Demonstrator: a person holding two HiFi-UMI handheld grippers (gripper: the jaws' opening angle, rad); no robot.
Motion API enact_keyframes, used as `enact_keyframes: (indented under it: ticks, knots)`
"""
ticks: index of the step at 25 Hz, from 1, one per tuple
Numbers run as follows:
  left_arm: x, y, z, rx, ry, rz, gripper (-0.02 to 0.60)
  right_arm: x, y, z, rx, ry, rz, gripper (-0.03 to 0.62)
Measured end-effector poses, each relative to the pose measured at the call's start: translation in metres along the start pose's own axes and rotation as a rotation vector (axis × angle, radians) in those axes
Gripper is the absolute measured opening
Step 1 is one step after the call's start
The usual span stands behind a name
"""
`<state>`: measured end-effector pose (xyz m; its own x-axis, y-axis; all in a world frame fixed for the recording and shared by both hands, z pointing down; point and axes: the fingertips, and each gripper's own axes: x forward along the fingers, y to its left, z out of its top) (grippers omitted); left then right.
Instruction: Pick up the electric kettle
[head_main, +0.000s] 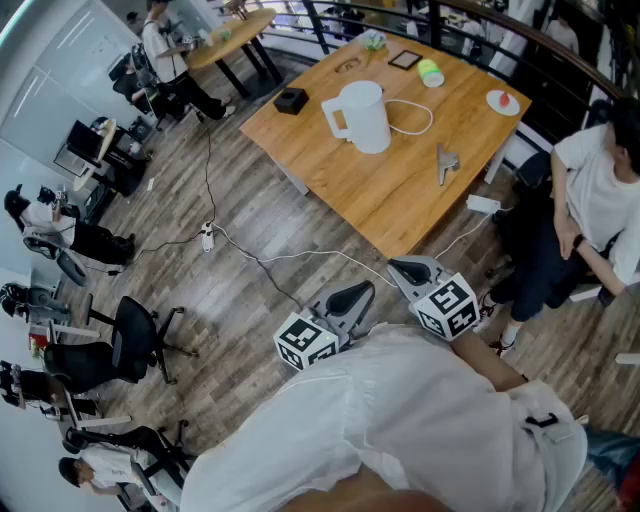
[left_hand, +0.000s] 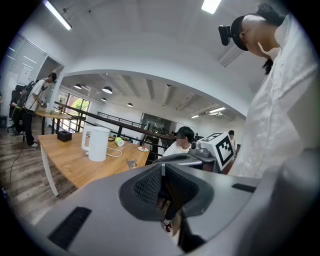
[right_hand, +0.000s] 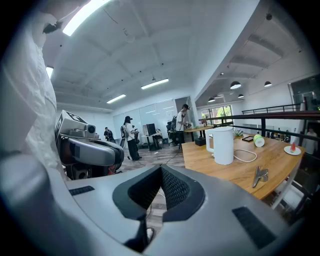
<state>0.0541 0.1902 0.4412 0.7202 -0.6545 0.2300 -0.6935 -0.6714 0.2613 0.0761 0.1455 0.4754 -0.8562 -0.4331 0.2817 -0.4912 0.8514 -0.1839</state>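
Your left tool (head_main: 358, 292) sits low in the head view, close to your body and angled a little toward 1 o'clock. Its jaws are pressed together with nothing between them. From it the kettle (head_main: 365, 118) lies at about 12 o'clock, well apart, with a stretch of floor (head_main: 250, 220) and the near corner of the table (head_main: 400, 200) in between. The kettle stands upright on the table, so its long axis is vertical. Its handle (head_main: 333, 118) sticks out toward 9 o'clock, which puts the grip side on your left. A white cord (head_main: 415, 118) loops away from its base toward 3 o'clock. Your right tool (head_main: 402, 266) is likewise closed tight and empty, just beside the left one and tipped toward 11 o'clock. From it the kettle lies between 11 and 12 o'clock. Neither tool is clearly nearer: the right one sits a touch closer to the table corner, yet the handle is turned to the left tool's side. I judge the coming move turns on that. You have to carry a tool forward across the gap, spread its jaws, and either come at the handle from 9 o'clock or close around the body from the front. The cord on the 3 o'clock side could drag as you lift, so keep clear of it.
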Motion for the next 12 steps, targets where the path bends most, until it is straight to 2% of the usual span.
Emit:
enact_keyframes:
  ticks: [12]
  knots:
    - [0.0072,-0.0035,0.0005,0.004,0.018,-0.019,0.026,-0.0046,-0.0076,0.0019,0.012,-0.012,-0.015,0.014]
